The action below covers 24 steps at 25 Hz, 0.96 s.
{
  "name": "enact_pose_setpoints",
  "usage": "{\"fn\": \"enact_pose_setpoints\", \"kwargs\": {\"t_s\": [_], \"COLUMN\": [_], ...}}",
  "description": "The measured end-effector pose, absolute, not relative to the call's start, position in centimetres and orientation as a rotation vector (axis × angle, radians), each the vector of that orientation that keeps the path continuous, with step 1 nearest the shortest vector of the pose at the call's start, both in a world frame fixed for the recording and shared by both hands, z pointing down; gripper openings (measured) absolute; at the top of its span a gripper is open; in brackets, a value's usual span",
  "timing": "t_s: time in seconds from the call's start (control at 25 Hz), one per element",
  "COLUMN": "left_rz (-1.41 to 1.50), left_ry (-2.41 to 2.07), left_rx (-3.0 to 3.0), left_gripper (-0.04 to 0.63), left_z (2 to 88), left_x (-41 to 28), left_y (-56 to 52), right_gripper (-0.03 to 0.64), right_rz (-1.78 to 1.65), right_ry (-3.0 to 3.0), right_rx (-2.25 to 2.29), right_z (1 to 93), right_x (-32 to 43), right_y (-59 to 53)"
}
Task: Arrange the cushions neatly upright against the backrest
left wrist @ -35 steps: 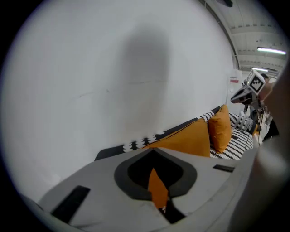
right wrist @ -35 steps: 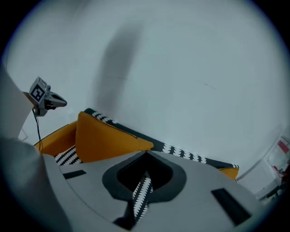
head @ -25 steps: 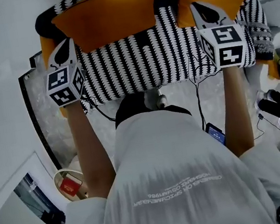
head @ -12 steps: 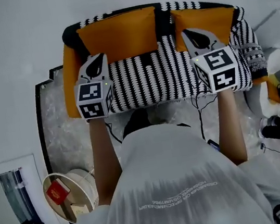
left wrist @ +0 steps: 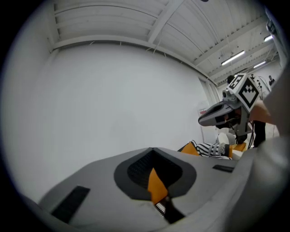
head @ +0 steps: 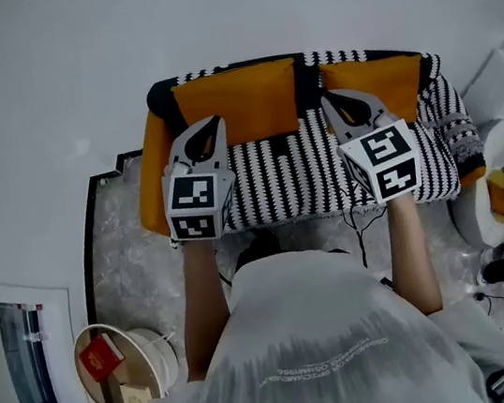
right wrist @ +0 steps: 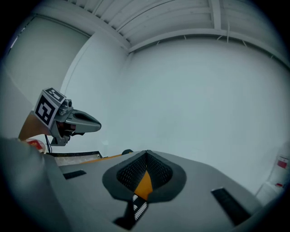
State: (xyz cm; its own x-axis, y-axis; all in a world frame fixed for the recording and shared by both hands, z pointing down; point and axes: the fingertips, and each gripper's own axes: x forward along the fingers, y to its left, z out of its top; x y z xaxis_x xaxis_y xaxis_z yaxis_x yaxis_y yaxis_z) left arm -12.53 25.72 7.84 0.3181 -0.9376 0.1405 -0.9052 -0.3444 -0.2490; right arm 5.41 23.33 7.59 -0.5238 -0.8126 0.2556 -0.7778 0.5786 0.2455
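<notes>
The left cushion [head: 238,103] and right cushion [head: 382,78] are seen upright against the backrest [head: 306,62], judged soft, light, best pinched at a top corner; the left gripper [head: 207,129] and right gripper [head: 336,105] are closed with nothing held

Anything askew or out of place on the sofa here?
Nothing serious. The left cushion and the right cushion stand upright against the backrest. Only the patterned throw looks lopsided: it leaves the orange sofa arm on the left uncovered.
</notes>
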Motion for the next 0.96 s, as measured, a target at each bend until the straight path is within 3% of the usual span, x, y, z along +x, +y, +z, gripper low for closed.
{"fn": "enact_pose_setpoints", "kwargs": {"t_s": [0.96], "left_rz": [-0.304], "left_ry": [1.704], "left_rx": [-2.468], "left_gripper": [0.021], "left_z": [5.7], "left_x": [-10.4], "left_y": [26.4], "right_gripper": [0.003], "right_rz": [-0.123], "right_ry": [-2.533], "right_rx": [1.363], "right_z": [6.3], "right_x": [8.2], "right_y": [23.8]}}
